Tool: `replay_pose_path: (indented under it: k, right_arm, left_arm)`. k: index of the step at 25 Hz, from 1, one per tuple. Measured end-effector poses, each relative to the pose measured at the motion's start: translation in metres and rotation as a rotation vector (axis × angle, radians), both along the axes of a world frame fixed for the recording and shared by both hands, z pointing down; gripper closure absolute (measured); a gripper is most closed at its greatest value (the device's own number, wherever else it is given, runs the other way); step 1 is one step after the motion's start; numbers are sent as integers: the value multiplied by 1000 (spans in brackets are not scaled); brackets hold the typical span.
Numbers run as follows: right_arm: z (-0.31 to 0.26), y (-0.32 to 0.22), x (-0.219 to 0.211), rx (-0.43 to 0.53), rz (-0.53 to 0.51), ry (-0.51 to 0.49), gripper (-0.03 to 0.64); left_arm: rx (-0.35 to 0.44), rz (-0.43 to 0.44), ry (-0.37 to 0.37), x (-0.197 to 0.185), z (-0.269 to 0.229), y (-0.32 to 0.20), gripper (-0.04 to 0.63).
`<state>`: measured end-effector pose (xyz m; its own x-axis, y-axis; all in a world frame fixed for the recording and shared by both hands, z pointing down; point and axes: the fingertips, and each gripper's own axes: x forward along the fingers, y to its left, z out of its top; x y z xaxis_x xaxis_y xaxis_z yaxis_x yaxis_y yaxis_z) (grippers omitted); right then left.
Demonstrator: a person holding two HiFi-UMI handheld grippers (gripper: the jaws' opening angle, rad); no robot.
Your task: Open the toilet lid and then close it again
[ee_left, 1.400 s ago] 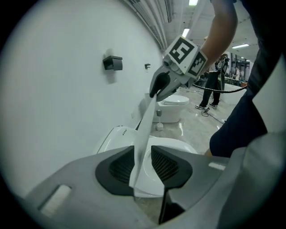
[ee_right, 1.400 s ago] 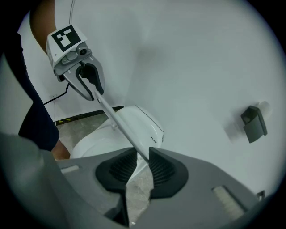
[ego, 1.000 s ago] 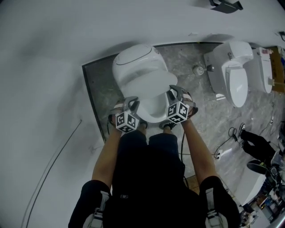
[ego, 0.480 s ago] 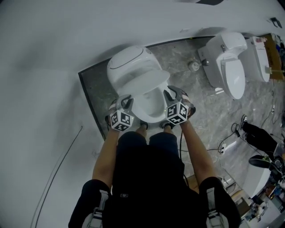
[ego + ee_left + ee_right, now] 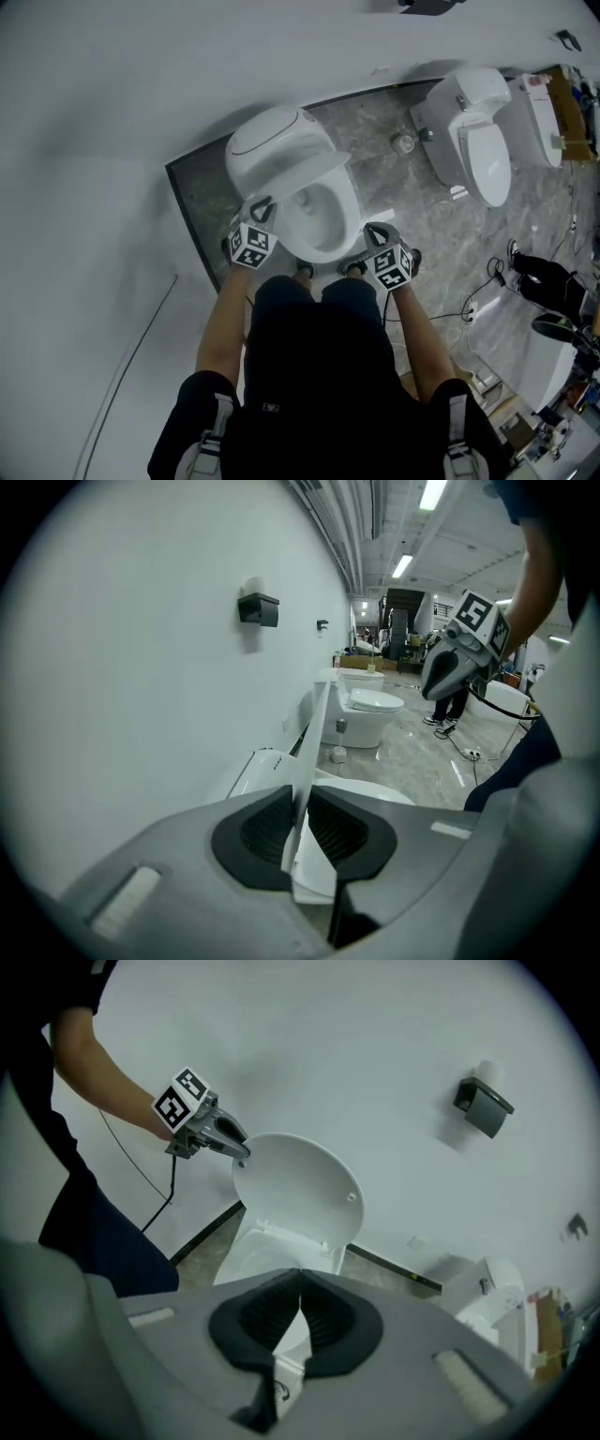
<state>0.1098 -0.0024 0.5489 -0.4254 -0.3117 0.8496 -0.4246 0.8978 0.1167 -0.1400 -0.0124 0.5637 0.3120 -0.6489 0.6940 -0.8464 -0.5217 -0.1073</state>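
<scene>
The white toilet [image 5: 314, 220] stands against the wall with its lid [image 5: 281, 155] raised. In the left gripper view the lid's thin edge [image 5: 307, 752] runs between the two pads. My left gripper [image 5: 265, 204] is shut on that edge at the lid's left side, as the right gripper view confirms for this gripper [image 5: 239, 1152] and the lid [image 5: 295, 1185]. My right gripper [image 5: 373, 231] hangs off the bowl's right side, clear of the lid. Its jaws [image 5: 300, 1288] meet with nothing between them.
A second toilet [image 5: 478, 141] and another fixture stand to the right on the grey marble floor [image 5: 422, 216]. Cables [image 5: 487, 281] and a bystander's shoes [image 5: 539, 277] lie further right. A dark holder [image 5: 486, 1105] is fixed on the white wall. My own legs are close to the bowl's front.
My right gripper has come off the lid, swung out to the right of the bowl and shut. The left gripper keeps its hold on the lid, which now stands more upright.
</scene>
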Motion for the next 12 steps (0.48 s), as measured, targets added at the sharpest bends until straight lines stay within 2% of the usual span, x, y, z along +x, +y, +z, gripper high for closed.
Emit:
replay_pose_path:
  k: [4,8,12]
  right_arm:
    - [-10,16,30,-7,19,13,614]
    - [-13,24,61,-16,58,20,614]
    - [-5,29,69,-69,74,-29,613]
  left_arm:
    - [-11,-19,9,-11,-2,-9,537]
    - [-25,-7,-12,-17,-6,-17,545]
    - [-31,-14,0,-26,-5,-30,546]
